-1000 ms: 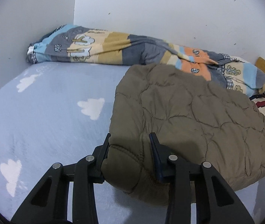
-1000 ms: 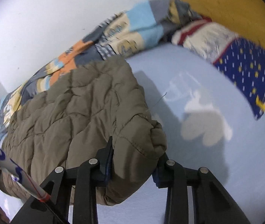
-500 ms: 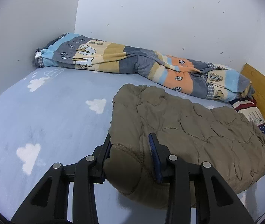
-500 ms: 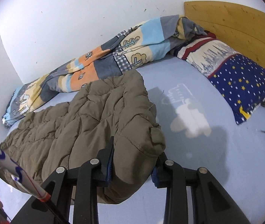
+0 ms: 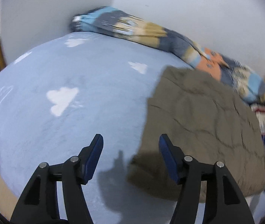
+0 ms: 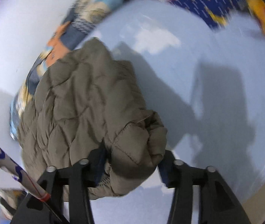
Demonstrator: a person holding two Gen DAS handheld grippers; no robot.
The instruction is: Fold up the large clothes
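Left wrist view showed the left gripper (image 5: 129, 155), jaws just opened and empty, left of the olive jacket (image 5: 203, 123); the right gripper's (image 6: 132, 165) freshly opened jaws straddled its corner.

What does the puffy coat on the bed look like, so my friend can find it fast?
Start at the big bed with the light blue cloud sheet. By the wall runs a long striped blanket in blue, tan and orange, and just in front of it lies the coat. It is the one plain thing there: olive-brown all over, puffy, stitched in quilted lines, with no pictures or stripes.
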